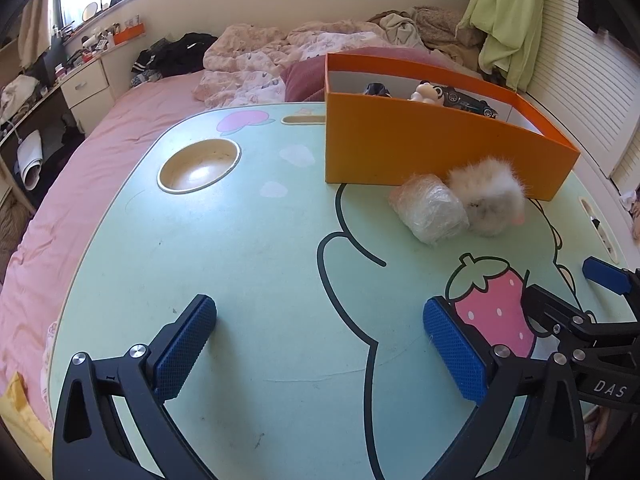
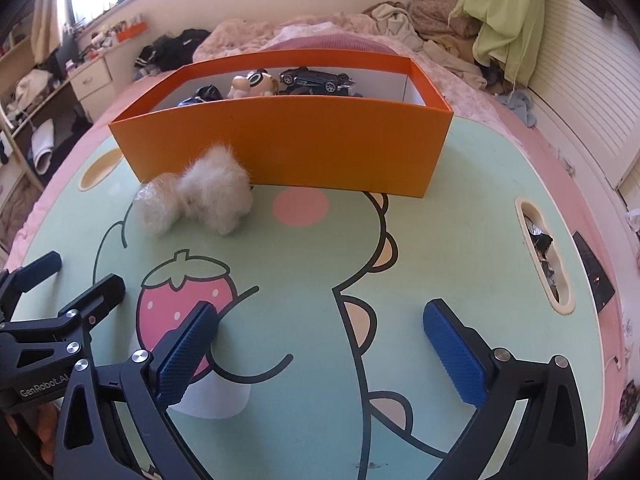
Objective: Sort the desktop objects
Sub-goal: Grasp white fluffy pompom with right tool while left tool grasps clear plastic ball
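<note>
Fluffy toy (image 1: pixel 490 196) and wrapped roll (image 1: pixel 430 214) touch beside the orange box (image 1: pixel 420 148) (both tongs (image 1: pixel 320 344) (image 2: pixel 320 344) gape empty).

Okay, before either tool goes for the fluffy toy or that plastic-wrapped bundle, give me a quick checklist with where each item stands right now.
1. Left tool open and empty: ok.
2. Right tool open and empty: ok.
3. Fluffy toy and plastic-wrapped bundle still out on the table, in front of the orange box: ok.
4. The two items apart enough to grab one alone: not ok, they sit pressed together.
5. Room left in the box: cannot tell; a toy car and a panda figure show over the rim, the floor is hidden.
6. Path from tools to items free of other things: ok.
</note>
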`<state>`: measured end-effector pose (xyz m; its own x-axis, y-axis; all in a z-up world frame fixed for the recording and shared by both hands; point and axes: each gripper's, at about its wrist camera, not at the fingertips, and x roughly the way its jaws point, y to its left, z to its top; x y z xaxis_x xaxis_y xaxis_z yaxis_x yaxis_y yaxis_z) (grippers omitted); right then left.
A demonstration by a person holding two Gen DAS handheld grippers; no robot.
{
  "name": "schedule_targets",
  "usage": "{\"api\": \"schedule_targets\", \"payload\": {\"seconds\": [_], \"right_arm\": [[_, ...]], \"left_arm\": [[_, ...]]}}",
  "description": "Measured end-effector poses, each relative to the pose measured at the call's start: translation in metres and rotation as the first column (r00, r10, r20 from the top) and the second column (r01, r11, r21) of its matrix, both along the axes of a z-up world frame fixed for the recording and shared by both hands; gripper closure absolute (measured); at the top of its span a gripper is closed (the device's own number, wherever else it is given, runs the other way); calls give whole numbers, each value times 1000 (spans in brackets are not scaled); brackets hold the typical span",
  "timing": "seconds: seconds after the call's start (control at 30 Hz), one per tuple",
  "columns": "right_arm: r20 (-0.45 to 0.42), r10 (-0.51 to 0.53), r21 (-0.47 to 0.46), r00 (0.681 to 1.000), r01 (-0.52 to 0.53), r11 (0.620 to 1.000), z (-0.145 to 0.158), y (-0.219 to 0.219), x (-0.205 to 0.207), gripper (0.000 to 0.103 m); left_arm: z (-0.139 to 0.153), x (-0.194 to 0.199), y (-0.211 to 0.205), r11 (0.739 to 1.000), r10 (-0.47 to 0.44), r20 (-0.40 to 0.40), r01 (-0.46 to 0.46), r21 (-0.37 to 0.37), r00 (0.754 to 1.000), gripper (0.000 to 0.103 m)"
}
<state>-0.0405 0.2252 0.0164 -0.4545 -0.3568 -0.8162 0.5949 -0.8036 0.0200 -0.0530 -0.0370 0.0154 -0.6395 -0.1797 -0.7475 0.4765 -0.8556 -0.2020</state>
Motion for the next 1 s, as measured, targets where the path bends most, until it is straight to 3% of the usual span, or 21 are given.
{"api": "schedule_targets", "payload": {"seconds": [0.13,0.27,0.43,0.6,0.77,0.83,0.87,0.9,1.0], "right_arm": [[4,0,-16,1000,1,1000,1,2,0,0],[34,-4,-112,999,7,994,5,14,-5,1],[86,-10,-249,996,32,968,17,21,-15,23],[137,48,-359,989,5,934,36,-11,-26,23],[205,39,-336,978,33,941,26,-43,-40,23],[233,45,-304,972,29,952,15,-52,-44,42],[199,41,-293,979,19,956,16,-50,-41,66],[205,49,-278,978,10,961,16,-49,-41,66],[197,26,-353,980,47,935,22,-21,-38,67]], "left_arm": [[2,0,0,1000,0,0,0,-1,1000,0],[2,1,0,1000,0,0,0,-1,1000,0],[5,2,0,1000,2,-4,-2,1,1000,0],[5,3,-1,1000,1,-4,-1,0,1000,0],[5,3,-1,1000,1,-3,-1,1,1000,0],[4,3,-1,1000,0,-1,0,1,1000,0],[5,3,0,1000,1,-3,-1,0,1000,0],[5,3,-1,1000,1,-2,-1,2,1000,0],[5,3,0,1000,1,-1,-1,1,1000,0]]}}
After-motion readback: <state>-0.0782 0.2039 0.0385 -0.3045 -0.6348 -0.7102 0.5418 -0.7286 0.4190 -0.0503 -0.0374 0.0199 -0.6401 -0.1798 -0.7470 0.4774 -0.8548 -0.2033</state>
